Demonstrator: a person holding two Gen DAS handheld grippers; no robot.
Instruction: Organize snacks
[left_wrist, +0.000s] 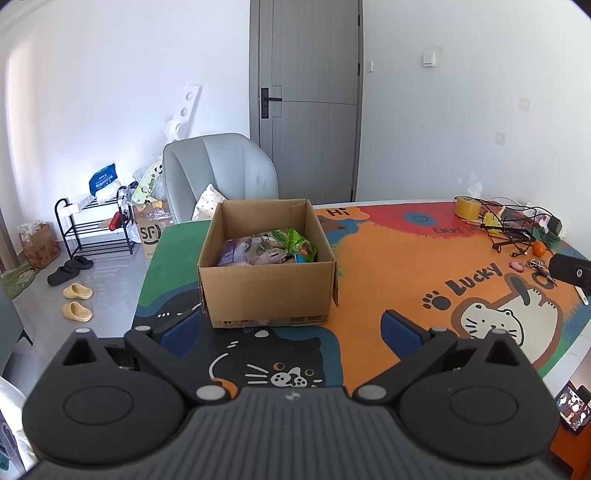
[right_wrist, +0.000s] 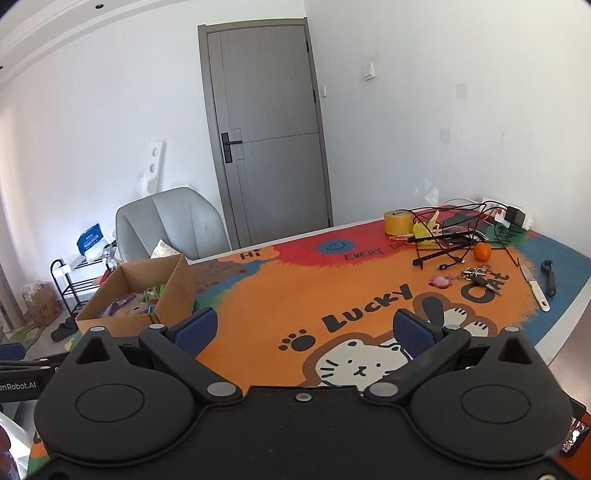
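The left tool (left_wrist: 291, 330) hangs above the near edge of the surface (left_wrist: 388, 273), its two blue-padded fingers (left_wrist: 400, 328) spread wide apart with nothing between them. Straight ahead of it stands an open cardboard box (left_wrist: 267, 291), set on the green and dark part of the printed mat, just beyond the fingertips and not touching them. Inside the box lie the snacks (left_wrist: 271, 247): a purple packet at the left, pale wrappers in the middle and a green bag leaning toward the right wall.

The right tool (right_wrist: 304, 328) hovers over the orange part of the mat, above the white cartoon cat; its fingers (right_wrist: 410, 326) are likewise wide apart and hold nothing. From this view the box sits well to the left, near the surface's left edge, with the packets visible inside.

Far across the surface, near the wall, a roll of yellow tape (right_wrist: 398, 222) stands beside a tangle of black cables (right_wrist: 448, 236). An orange fruit (right_wrist: 482, 252) rests just in front of the cables, a bunch of keys (right_wrist: 478, 277) lies near it, and a white-handled knife (right_wrist: 535, 288) lies toward the right edge.

A grey chair (left_wrist: 221, 170) stands behind the box, before a closed grey door (left_wrist: 306, 96)
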